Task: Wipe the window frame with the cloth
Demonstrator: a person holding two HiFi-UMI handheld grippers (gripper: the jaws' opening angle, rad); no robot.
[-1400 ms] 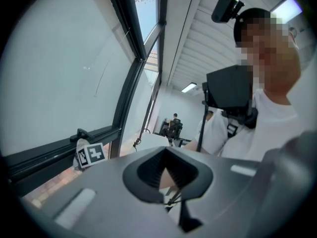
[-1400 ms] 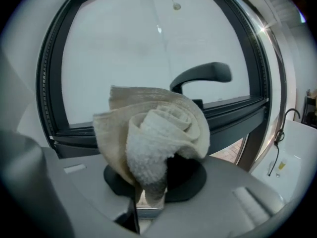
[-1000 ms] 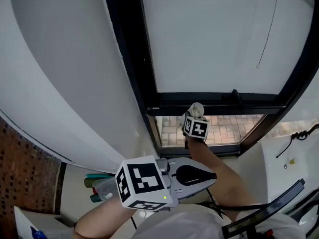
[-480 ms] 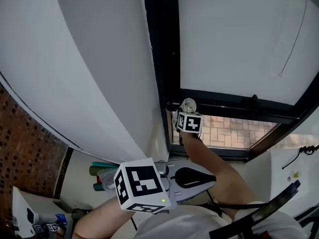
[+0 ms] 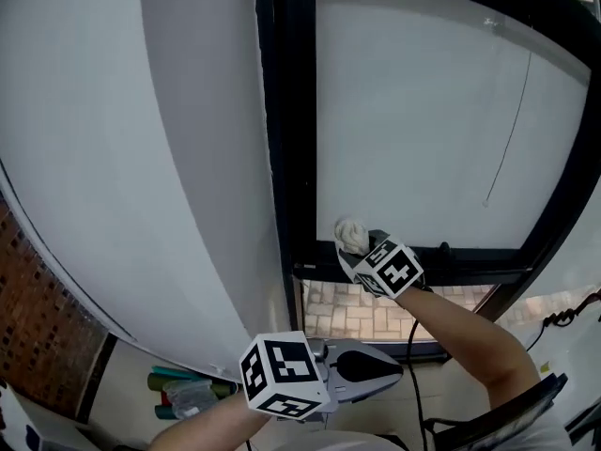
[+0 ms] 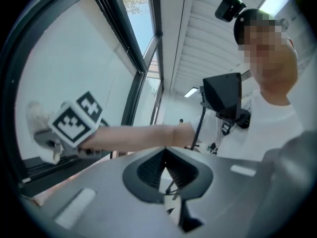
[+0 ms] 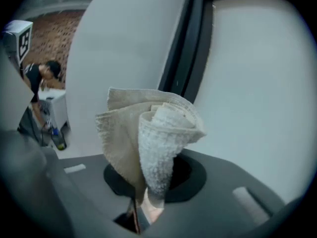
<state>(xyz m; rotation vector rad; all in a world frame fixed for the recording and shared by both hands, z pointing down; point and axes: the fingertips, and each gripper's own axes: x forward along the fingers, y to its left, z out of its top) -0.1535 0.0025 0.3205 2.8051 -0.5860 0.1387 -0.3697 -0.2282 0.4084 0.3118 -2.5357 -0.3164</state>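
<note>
— How far along am I?
— Early, I'd judge. Your right tongs (image 5: 360, 248) clamp the cloth (image 5: 351, 232) at 1 corner of the window frame (image 5: 286, 111); the rest looks unwiped. Left tongs (image 5: 394, 365) are closed and empty.

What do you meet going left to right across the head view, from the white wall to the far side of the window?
white wall → window frame upright → cloth → blind cord → right frame bar
</note>
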